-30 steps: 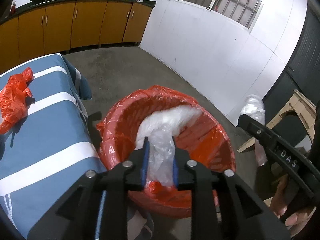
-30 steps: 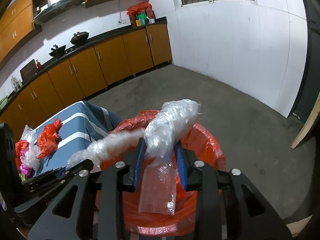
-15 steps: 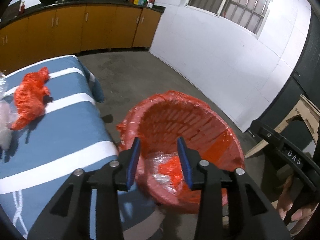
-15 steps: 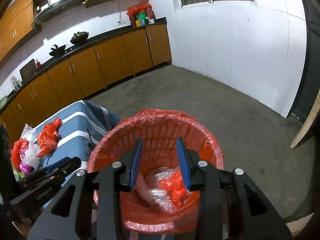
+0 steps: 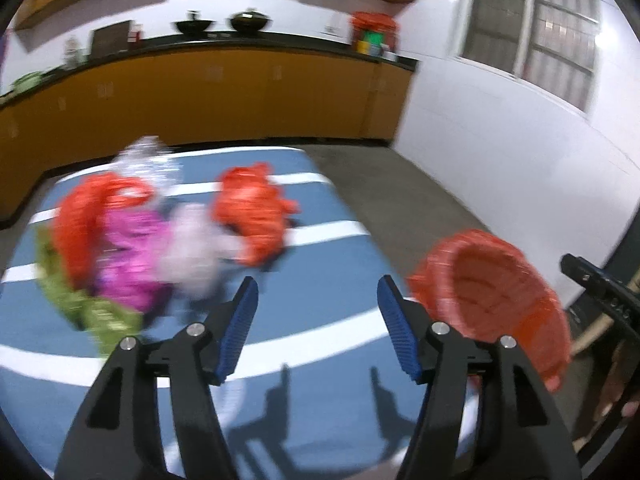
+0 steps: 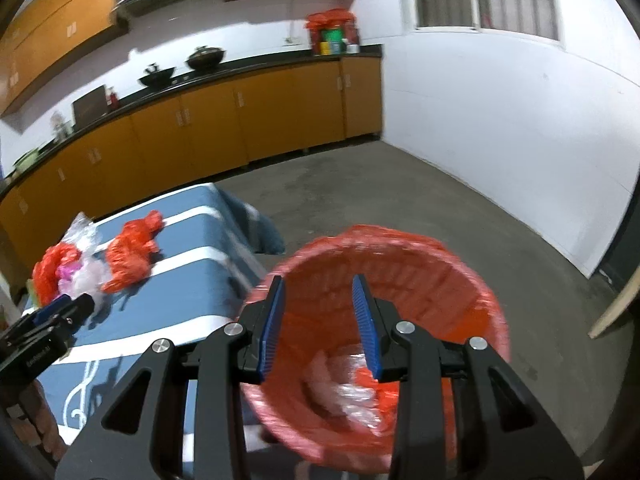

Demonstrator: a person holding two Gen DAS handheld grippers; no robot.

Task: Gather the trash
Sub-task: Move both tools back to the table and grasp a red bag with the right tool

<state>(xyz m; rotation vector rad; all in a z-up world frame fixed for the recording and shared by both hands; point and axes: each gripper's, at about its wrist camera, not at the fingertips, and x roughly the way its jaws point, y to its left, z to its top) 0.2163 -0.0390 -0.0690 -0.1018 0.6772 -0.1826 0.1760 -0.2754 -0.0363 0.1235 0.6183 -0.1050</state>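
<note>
A red-lined trash basket (image 6: 472, 272) stands on the floor beside the blue striped table (image 5: 320, 304); clear and red plastic lies inside it (image 6: 356, 396). It also shows in the left wrist view (image 5: 492, 292). On the table lie a red bag (image 5: 252, 216), a pile of red, pink, white and green trash (image 5: 116, 248), and clear wrap (image 5: 148, 164). My left gripper (image 5: 316, 320) is open and empty above the table. My right gripper (image 6: 318, 324) is open and empty over the basket.
Orange cabinets (image 6: 240, 116) with a black counter run along the back wall. A white wall (image 6: 500, 120) stands right. Bare concrete floor (image 6: 400, 200) lies between them. The right gripper's body (image 5: 600, 292) shows at the left view's right edge.
Both grippers let go of the clear plastic, which dropped into the basket. My left gripper then swung left over the table and opened wider. My right gripper pulled back a little.
</note>
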